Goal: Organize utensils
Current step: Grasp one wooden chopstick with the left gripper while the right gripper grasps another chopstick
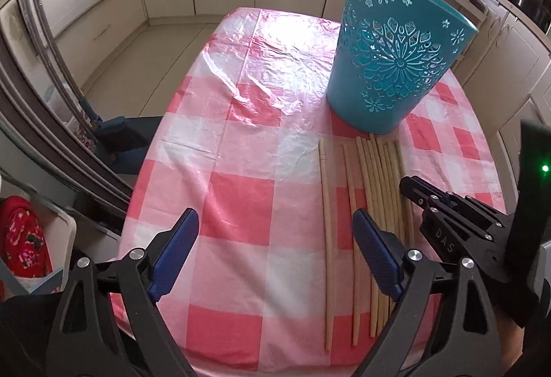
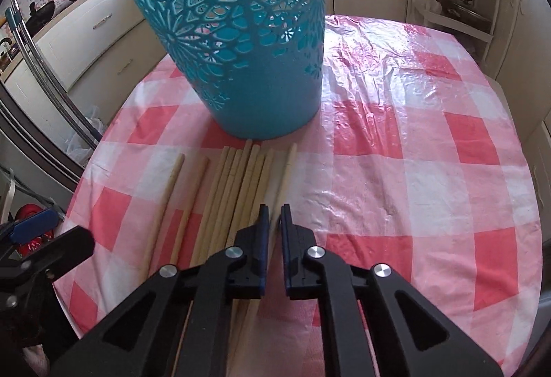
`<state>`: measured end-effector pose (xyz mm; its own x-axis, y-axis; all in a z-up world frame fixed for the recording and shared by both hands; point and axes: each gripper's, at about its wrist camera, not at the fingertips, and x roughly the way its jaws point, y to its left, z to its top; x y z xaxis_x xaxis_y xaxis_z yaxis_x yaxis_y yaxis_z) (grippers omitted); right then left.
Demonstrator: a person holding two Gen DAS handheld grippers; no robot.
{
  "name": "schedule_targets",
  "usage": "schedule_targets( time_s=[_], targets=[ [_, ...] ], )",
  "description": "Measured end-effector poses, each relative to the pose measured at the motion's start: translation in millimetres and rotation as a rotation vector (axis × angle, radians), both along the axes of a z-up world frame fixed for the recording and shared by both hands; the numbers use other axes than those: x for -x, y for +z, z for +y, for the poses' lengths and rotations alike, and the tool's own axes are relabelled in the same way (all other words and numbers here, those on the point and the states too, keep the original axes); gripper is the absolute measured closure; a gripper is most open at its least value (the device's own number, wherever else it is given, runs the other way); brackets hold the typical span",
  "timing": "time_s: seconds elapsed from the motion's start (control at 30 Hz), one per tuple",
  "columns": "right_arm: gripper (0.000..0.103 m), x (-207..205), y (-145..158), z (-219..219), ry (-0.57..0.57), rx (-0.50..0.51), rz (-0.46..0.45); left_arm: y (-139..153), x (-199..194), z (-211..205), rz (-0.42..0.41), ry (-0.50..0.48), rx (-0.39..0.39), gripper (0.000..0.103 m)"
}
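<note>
Right gripper (image 2: 272, 210) sits nearest the lens, jaws narrowed to a slim gap straddling the rightmost chopstick (image 2: 286, 175). Can't tell whether the pads are actually biting it or just bracketing it.

Size order from there:

- Table (image 2: 430, 170): checked pink cloth under a wrinkled clear plastic film. Slick and creased, so sticks can skate or roll when nudged.
- Teal bin (image 1: 389, 67): tall, upright, cut-out flower walls, standing just beyond the stick tips. Likely light. Its rim is high above the table, so a stick has to be lifted well clear and tipped near vertical; clip the wall and the bin probably tilts or slides on the film.
- Left gripper (image 1: 275, 239): jaws spread wide, holding nothing, hovering low over the cloth left of the sticks. Its right pad (image 1: 375, 256) overlaps the row in view, so a stray drop could scatter them.
- Chopsticks (image 1: 375, 191): a row lying flat, roughly parallel, tips toward the bin. Middle ones are packed touching; two on the left lie apart.

Risks, my read:
1. Pinch is near one end of a long thin stick, so it may pivot and droop in the jaws.
2. The neighbour stick is just beside the target; closing could catch two or flick one away.
3. Thin sticks could poke through the cut-outs.
</note>
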<state>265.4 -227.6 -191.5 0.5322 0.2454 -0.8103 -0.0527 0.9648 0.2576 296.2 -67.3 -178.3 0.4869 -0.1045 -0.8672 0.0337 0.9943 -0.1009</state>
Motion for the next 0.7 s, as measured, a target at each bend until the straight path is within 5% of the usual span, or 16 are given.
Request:
schedule_targets(
  time_s=[0.37, 0.47, 0.53, 0.6, 0.7],
  targets=[
    [0.097, -6, -1, -26, 0.104, 0.113, 0.032, -33, -45, -34, 0.063, -0.051, -0.082, 0.050],
    [0.097, -8, 0, -32, 0.094, 0.109, 0.034, -33, -46, -40, 0.040, -0.082, -0.099, 0.073],
    [0.097, -9, -1, -31, 0.093, 0.081, 0.032, -33, -47, -43, 0.042, -0.111, -0.099, 0.098],
    [0.097, -9, -2, -32, 0.091, 0.057, 0.035, -32, -47, -46, 0.053, -0.146, -0.103, 0.098],
    [0.097, -12, -2, -36, 0.088, 0.031, 0.043, -22, -41, -40, 0.109, -0.192, -0.005, 0.099]
  ],
)
